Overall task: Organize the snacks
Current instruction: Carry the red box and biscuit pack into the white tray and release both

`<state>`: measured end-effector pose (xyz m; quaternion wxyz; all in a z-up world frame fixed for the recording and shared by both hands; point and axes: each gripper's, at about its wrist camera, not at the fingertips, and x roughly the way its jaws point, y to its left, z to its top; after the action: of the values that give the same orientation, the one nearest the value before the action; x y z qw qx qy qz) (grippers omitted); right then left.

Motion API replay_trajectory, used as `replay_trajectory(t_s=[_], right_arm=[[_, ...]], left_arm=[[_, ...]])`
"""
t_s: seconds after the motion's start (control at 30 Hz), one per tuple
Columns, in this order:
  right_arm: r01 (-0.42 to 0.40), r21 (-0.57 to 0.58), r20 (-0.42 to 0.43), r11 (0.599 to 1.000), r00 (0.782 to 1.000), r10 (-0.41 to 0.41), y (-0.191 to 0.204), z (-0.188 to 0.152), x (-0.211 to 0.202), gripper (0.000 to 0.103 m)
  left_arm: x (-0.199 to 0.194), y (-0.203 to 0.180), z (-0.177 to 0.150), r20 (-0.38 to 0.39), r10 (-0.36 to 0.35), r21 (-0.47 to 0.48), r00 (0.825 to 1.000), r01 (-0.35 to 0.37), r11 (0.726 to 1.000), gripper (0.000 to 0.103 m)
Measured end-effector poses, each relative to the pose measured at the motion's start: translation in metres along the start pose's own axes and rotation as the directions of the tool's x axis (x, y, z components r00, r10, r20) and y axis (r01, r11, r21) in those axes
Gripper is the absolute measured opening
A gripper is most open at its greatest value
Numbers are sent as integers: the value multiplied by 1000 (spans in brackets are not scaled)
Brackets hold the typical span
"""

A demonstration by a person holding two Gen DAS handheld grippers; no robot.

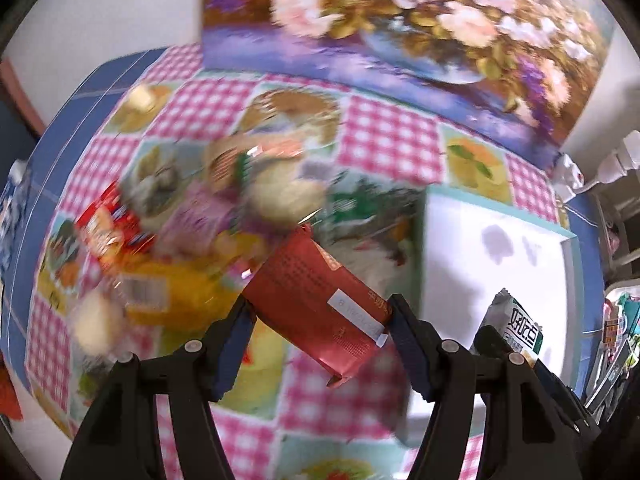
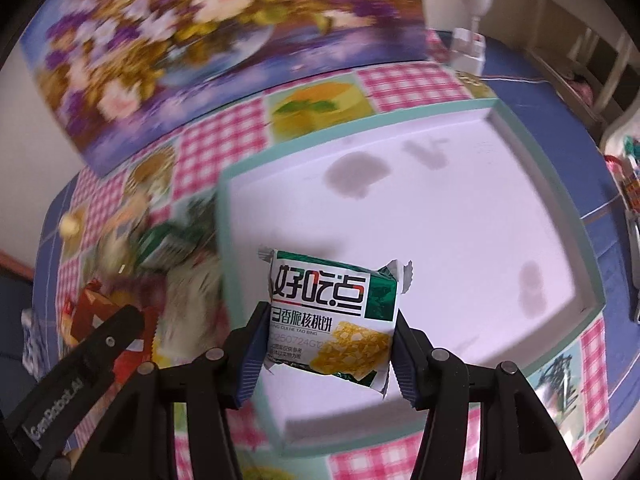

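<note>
My left gripper is shut on a red snack packet and holds it above the checked tablecloth, just left of the white tray. My right gripper is shut on a green and white biscuit packet and holds it over the tray's near left part. That packet also shows in the left wrist view. A blurred pile of snack packets lies on the cloth to the left of the tray; it also shows in the right wrist view.
A flower painting leans against the wall behind the table. The tray has a teal rim. White plugs and a cable lie at the back right. The left gripper's arm shows at the lower left of the right wrist view.
</note>
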<state>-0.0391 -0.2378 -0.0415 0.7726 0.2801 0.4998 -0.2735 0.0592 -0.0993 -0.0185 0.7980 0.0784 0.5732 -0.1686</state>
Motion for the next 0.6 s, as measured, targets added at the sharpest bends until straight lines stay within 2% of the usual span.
replay_trajectory(t_s=[0.3,0.6], right_arm=[[49,129,-15,990,999,-48,-52,34,19,59],[106,178,15,978,994,-110,-88,63,29,59]], left_arm=[[12,-56,22,37,-68,74,997,65,995,69],[34,-99,31,35,-111,133,993,105,986,69]])
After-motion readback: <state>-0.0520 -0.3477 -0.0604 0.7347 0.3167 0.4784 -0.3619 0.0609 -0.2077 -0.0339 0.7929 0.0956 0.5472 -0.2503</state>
